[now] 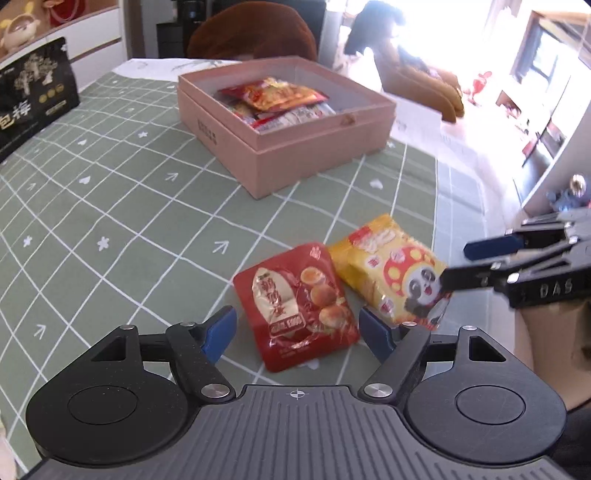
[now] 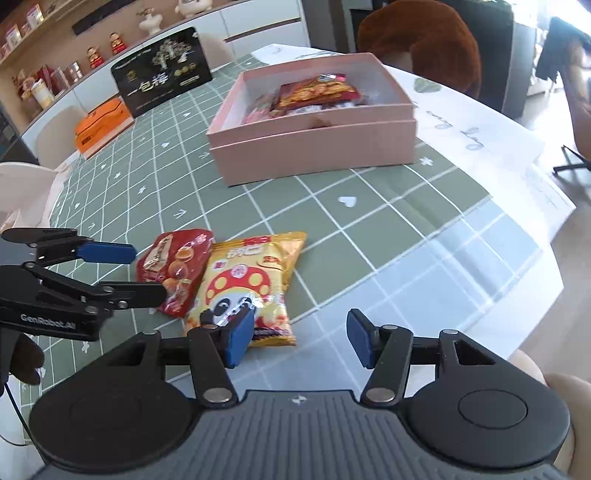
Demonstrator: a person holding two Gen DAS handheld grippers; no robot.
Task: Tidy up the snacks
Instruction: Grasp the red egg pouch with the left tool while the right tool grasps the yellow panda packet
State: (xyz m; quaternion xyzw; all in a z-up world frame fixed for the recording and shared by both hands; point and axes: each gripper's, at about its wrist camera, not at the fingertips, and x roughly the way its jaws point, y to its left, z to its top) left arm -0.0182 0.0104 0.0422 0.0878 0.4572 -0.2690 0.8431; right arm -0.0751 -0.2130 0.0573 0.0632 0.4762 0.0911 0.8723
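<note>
i am holding left claw (image 1: 297,326) wide open astride red packet (image 1: 295,304); right claw (image 2: 299,338) is gaping, empty, beside yellow packet (image 2: 247,284), both lying near counter (image 1: 110,206) edge.

Far left on your desk (image 2: 369,229) with its green checked cloth stands a black bag (image 2: 162,72), an orange box (image 2: 101,127) beside it; figurines (image 2: 118,42) line the shelf behind.

A green grid-patterned tablecloth (image 2: 369,192) covers the table ahead of the claw. Far left, shelves (image 2: 40,74) hold figurines; far right, a bright window (image 1: 461,33) floods the room with light
</note>
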